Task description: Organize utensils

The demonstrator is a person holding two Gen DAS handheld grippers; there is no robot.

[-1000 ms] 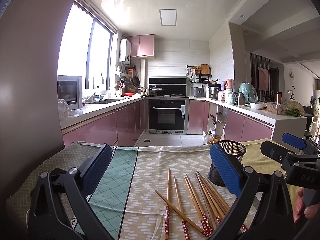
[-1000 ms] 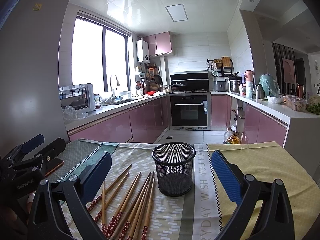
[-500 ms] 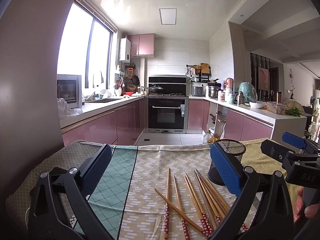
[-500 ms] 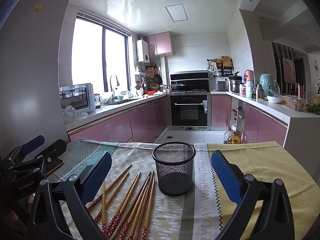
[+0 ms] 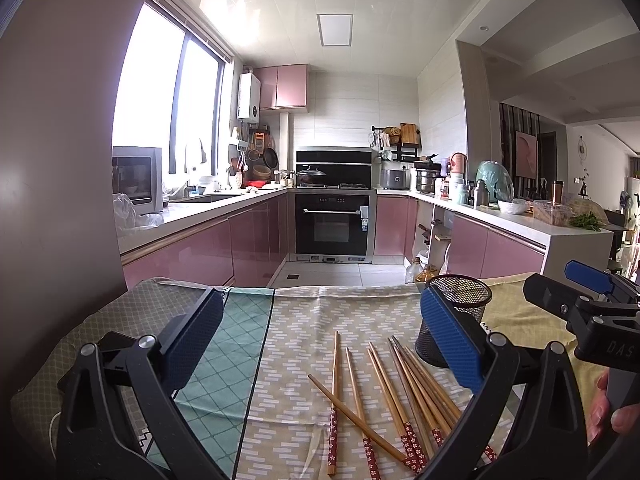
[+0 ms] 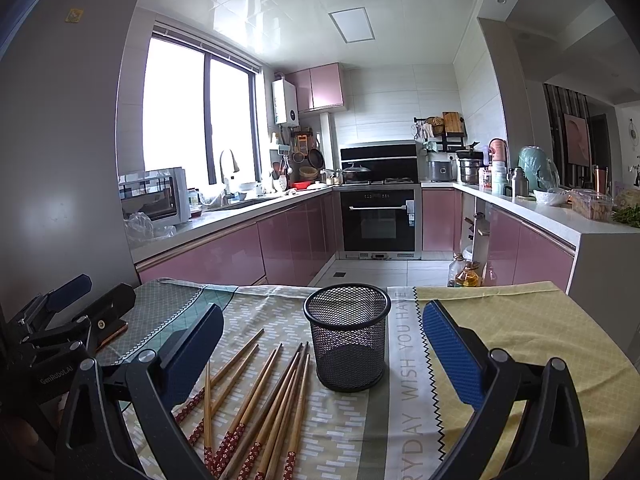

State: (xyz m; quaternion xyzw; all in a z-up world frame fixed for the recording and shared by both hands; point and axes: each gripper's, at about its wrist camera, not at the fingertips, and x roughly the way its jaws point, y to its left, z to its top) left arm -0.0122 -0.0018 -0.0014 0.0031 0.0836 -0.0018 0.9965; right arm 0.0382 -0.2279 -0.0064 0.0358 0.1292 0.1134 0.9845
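We hold both tongs, left tongs (image 5: pixel 320 340) and right tongs (image 6: pixel 324 344), released over the table (image 6: pixel 520 320); chopsticks (image 6: pixel 272 396) lie beside the empty mesh cup (image 6: pixel 347 340), ready for picking.

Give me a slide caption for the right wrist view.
Open right gripper faces an empty mesh cup, chopsticks loose on the tablecloth.

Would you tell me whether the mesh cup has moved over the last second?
No. The mesh cup stands beside the WISH YOU HAVE strip, as before.
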